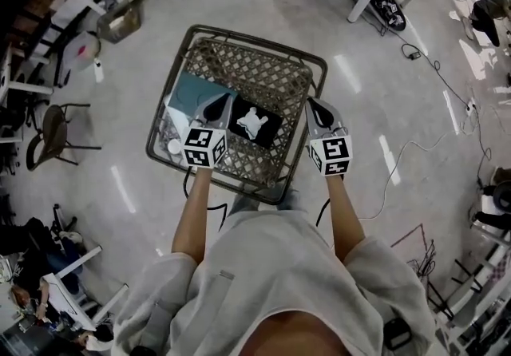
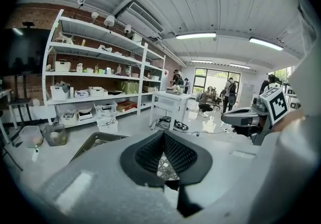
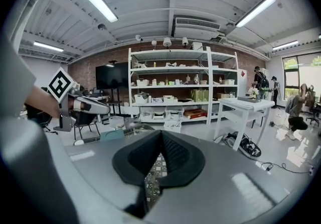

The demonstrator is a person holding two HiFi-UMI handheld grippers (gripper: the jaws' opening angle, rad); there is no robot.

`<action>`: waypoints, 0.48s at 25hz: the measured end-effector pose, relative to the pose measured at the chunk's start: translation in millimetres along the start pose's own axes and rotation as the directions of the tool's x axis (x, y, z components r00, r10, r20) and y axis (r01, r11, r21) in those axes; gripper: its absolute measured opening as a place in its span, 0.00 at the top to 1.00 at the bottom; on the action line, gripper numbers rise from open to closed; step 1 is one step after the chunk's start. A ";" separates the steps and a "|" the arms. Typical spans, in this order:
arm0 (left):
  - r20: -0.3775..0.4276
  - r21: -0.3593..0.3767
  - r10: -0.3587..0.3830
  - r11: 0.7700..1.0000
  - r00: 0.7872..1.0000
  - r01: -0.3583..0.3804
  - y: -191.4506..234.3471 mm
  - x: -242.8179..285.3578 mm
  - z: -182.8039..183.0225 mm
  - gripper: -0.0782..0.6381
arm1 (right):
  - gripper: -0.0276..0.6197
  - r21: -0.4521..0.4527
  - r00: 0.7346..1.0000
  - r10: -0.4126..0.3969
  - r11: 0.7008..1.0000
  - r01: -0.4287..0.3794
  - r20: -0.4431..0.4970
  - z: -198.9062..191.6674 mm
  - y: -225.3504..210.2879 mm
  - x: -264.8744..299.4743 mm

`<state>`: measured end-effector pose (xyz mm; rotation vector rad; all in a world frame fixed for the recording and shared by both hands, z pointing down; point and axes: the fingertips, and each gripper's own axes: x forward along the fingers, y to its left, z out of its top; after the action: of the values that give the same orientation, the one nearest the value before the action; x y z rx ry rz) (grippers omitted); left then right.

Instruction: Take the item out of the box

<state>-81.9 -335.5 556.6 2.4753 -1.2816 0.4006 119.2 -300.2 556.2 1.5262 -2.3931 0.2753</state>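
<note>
A wicker-lattice table with a metal rim stands below me. On it lie a teal box and a black card with a white figure; a small white round thing sits at its near left corner. My left gripper hovers over the teal box's right edge, shut and empty. My right gripper hangs over the table's right rim, jaws together, nothing held. In the left gripper view the pads meet over the lattice. In the right gripper view the gripper looks the same, with the teal box to its left.
Shelving with bins lines the wall. A white table with a bag beneath stands to the right. Cables trail across the floor on the right, and a chair stands on the left. People stand far off near the windows.
</note>
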 end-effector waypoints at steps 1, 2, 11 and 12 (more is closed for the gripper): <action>-0.002 0.000 -0.007 1.000 1.000 0.007 1.9 1.7 -0.8 0.88 | 0.96 0.002 1.000 -0.010 1.000 0.010 -0.004 -1.5 0.9 0.9; -0.006 0.000 -0.015 1.000 1.000 0.015 3.3 3.3 -2.4 0.88 | 0.96 0.003 1.000 -0.019 1.000 0.019 -0.009 -3.4 1.9 1.4; -0.064 -0.016 -0.056 0.998 0.996 0.055 -0.2 12.9 -37.1 0.88 | 0.96 0.012 0.997 -0.035 0.999 0.036 -0.065 -31.2 8.9 -1.0; -0.071 -0.016 -0.058 0.998 0.996 0.057 -1.2 13.1 -41.9 0.88 | 0.96 0.013 0.997 -0.032 0.999 0.033 -0.071 -35.5 10.5 -1.4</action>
<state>-77.6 -327.4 599.5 2.4566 -1.1782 0.4596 115.1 -283.5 589.0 1.5335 -2.3149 0.3345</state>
